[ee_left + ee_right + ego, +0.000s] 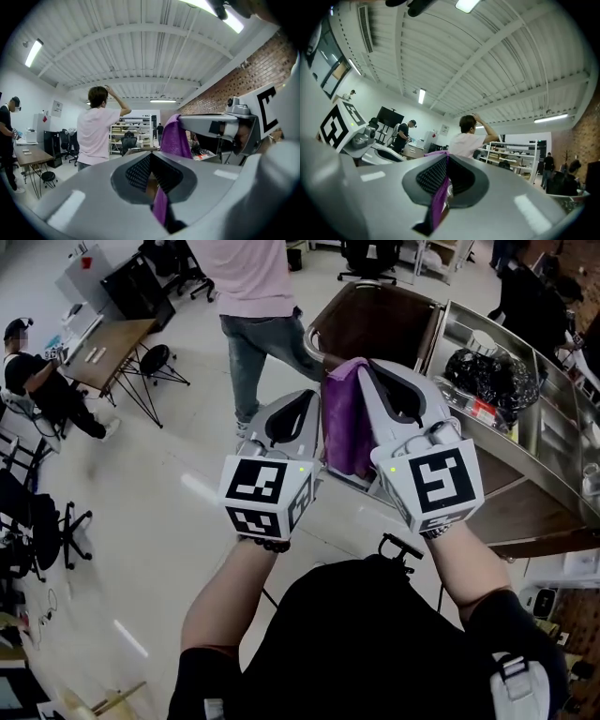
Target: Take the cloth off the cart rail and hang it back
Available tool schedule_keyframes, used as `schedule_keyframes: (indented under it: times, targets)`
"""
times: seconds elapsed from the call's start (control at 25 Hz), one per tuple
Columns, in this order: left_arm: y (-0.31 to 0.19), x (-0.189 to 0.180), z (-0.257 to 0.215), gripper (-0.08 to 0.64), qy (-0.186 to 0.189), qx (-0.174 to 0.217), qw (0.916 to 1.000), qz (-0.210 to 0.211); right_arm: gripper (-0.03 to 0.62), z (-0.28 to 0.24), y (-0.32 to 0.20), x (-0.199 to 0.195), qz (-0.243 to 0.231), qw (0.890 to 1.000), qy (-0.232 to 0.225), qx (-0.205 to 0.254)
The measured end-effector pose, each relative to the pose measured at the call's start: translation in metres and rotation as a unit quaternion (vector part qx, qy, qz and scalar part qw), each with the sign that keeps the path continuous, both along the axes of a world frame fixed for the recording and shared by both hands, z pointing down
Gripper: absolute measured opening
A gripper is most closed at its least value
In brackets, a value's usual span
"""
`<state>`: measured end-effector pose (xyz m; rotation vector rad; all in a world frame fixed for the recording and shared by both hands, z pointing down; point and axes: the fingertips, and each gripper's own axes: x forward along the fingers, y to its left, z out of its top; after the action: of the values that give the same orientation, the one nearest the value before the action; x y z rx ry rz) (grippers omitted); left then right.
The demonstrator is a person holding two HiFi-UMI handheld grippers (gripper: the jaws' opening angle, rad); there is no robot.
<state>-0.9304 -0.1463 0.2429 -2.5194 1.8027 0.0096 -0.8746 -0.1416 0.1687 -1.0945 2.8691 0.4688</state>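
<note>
A purple cloth point(345, 418) hangs in the air between my two grippers, held up in front of the cart point(375, 310). My left gripper point(302, 401) is shut on one part of the cloth point(160, 206), which shows pinched in its closed jaws. My right gripper point(368, 367) is shut on another part, and a strip of the cloth point(438, 201) runs down through its seam. In the left gripper view the cloth point(174, 138) drapes from the right gripper point(206, 123). The cart's curved metal rail point(317, 334) lies just beyond the cloth, and nothing hangs on the part that shows.
A person in a pink shirt point(251, 282) stands close to the cart's left side. A steel counter point(548, 418) with a black bag point(487, 379) runs along the right. A seated person point(42, 381) and a desk point(117, 348) are at the far left.
</note>
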Motion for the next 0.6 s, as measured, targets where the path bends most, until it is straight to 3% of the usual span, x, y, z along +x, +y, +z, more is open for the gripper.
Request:
schedule_keyframes:
  times: [0.2,0.6]
  targets:
    - [-0.007,-0.010,-0.004,-0.003,0.007,0.001,0.9996,0.026,0.006,-0.012,-0.010,-0.012,0.022,0.999,-0.009,0.026]
    - [-0.051,-0.020,0.000,-0.003,0.013,-0.001,0.9987,0.050,0.006,-0.012,-0.058,-0.017,0.055,0.998,-0.008,0.020]
